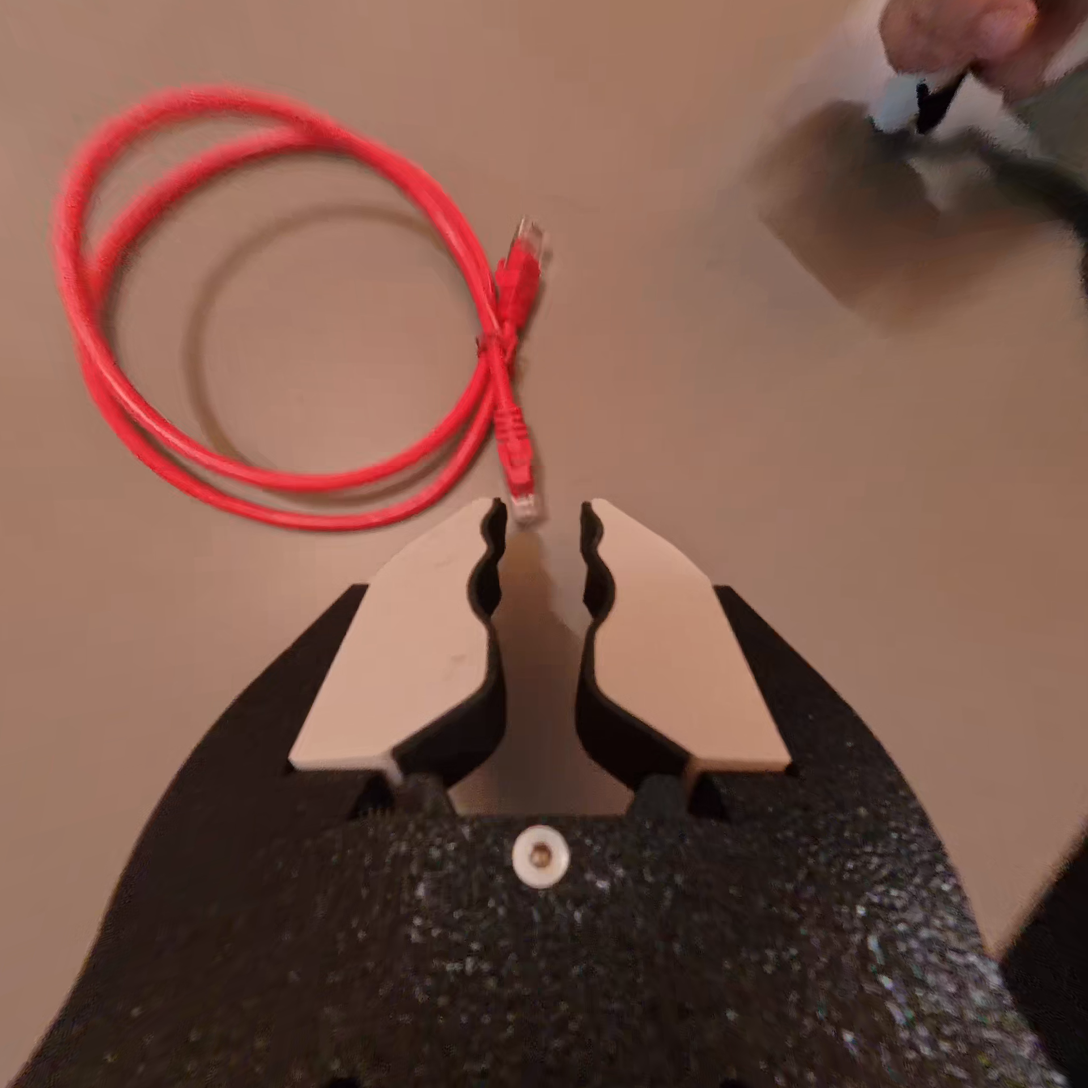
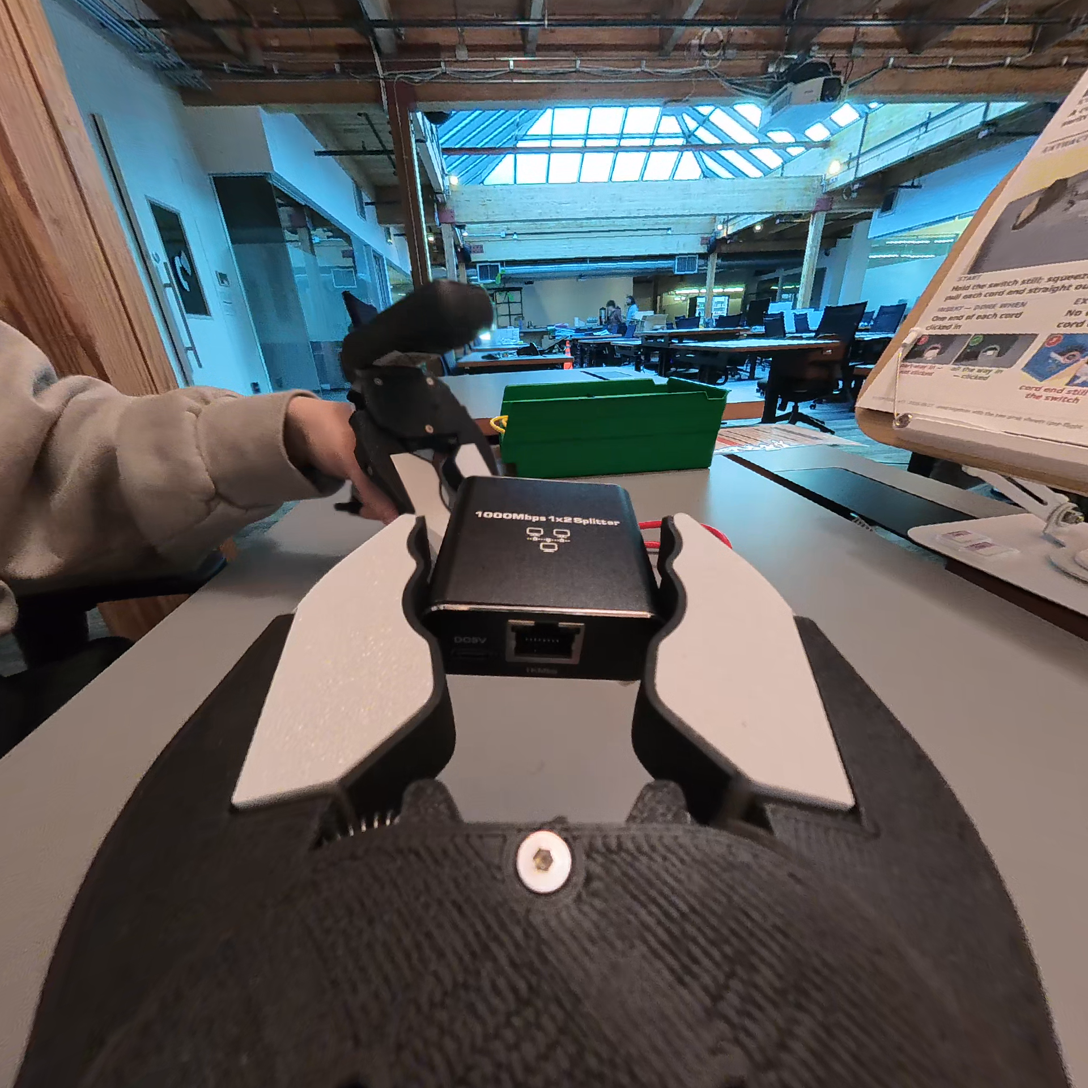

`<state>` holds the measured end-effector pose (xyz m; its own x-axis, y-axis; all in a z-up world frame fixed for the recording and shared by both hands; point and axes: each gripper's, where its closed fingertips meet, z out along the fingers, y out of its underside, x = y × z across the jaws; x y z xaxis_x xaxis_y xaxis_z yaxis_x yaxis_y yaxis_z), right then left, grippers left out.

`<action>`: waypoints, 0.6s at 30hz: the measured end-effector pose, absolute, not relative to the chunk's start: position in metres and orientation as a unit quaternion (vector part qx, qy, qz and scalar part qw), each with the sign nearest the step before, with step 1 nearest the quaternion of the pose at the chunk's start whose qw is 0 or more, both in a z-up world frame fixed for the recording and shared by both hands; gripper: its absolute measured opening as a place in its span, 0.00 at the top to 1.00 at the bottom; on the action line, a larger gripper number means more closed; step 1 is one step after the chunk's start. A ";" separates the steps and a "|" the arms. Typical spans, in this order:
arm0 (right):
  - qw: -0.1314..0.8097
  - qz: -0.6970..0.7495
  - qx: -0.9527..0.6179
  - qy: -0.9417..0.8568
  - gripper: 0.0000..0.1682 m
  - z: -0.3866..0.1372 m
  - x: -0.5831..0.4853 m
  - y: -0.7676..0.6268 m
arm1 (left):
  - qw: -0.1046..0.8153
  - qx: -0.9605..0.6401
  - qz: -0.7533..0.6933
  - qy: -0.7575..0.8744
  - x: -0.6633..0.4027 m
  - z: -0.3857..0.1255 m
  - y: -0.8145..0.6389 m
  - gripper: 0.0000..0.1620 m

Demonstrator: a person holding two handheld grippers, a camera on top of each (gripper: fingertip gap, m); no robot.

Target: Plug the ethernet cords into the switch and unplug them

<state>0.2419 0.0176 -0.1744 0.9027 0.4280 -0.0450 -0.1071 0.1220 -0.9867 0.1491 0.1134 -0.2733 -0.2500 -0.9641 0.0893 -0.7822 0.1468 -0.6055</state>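
Our right gripper (image 2: 541, 565) clamps the switch (image 2: 538, 565) above the table (image 2: 824, 677); our left gripper (image 1: 543, 512), narrowly parted, nears the red cord (image 1: 176, 412)'s plug (image 1: 521, 471), which may skid sideways.

Colours and patterns, both wrist views.

Ethernet cord (image 1: 265, 353): red jacket and boots, clear plug tips. Table (image 1: 706, 441): plain beige under warm light (pale grey in the right wrist view). Left gripper (image 1: 543, 512): speckled black body, off-white finger plates, black wavy pads. Right gripper (image 2: 541, 530): black ribbed-print body, white plates. Switch (image 2: 541, 547): black casing, white markings on top. Bin (image 2: 612, 430): green. Sleeve (image 2: 118, 459): light grey.
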 end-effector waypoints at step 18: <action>0.740 0.175 -0.641 -0.102 0.55 -0.174 0.262 0.009 | 0.210 0.195 0.097 0.953 0.188 -0.274 0.130 0.62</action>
<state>0.2619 0.0088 -0.1742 0.9179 0.3899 -0.0735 -0.1287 0.1173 -0.9847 0.1885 0.1303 -0.2744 -0.8360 0.4123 -0.3621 0.3310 0.9052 0.2666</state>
